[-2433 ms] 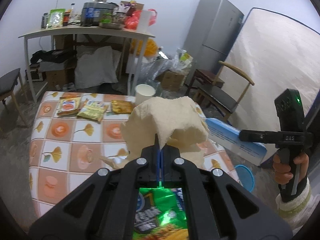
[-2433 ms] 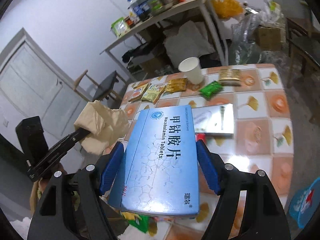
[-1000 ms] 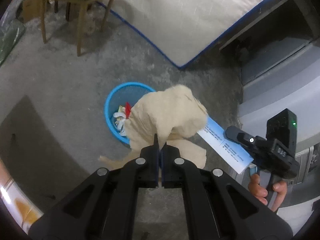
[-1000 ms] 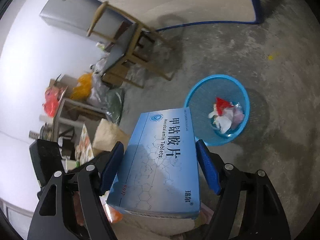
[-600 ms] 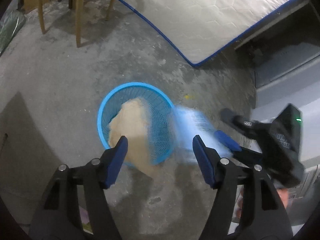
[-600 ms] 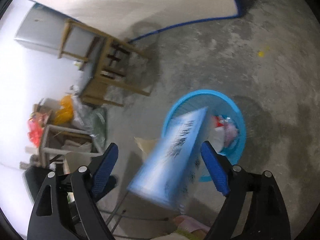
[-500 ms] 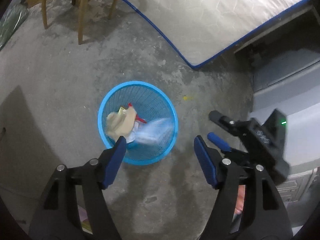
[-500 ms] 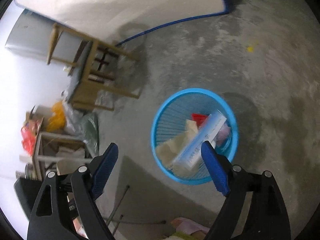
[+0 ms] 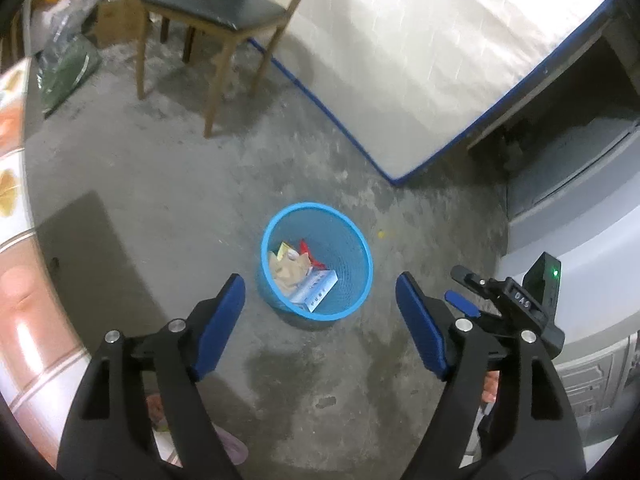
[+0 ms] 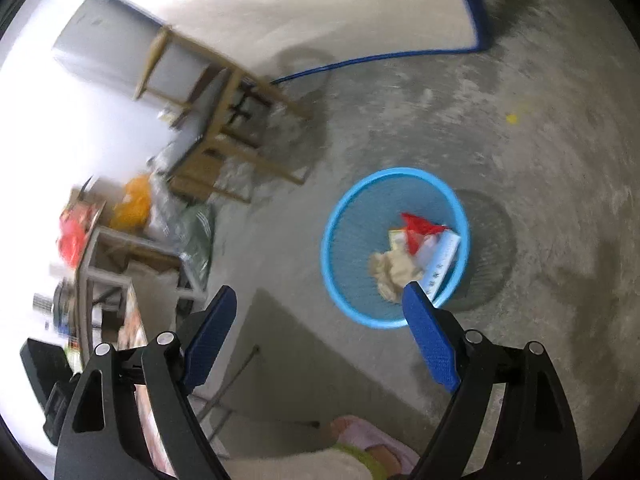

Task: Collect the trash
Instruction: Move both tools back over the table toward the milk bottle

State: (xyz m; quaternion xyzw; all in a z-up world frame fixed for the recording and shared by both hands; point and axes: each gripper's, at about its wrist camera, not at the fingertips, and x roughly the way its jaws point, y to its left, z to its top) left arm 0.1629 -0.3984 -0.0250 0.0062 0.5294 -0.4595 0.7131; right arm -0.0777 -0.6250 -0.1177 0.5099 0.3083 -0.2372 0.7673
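A blue mesh trash basket [image 9: 352, 240] stands on the concrete floor; it also shows in the right wrist view [image 10: 352, 236]. Inside lie a crumpled beige paper [image 9: 289, 270], a blue medicine box [image 9: 316, 290] and red and yellow scraps. The paper [image 10: 390, 270] and the box [image 10: 442, 262] show in the right wrist view too. My left gripper [image 9: 320, 294] is open and empty, above the basket. My right gripper [image 10: 318, 300] is open and empty, above and left of the basket. The right gripper also appears in the left wrist view [image 9: 464, 288].
A wooden chair [image 9: 212, 16] stands beyond the basket. A mattress [image 9: 420, 48] leans on the wall. A patterned table edge [image 9: 16, 240] is at the left. A grey cabinet [image 9: 580, 208] is at the right. Bags and clutter [image 10: 132, 208] lie near another table.
Both grippers opened over the basket. The beige paper and the blue box dropped into it. Both grippers have since risen and pulled back a little.
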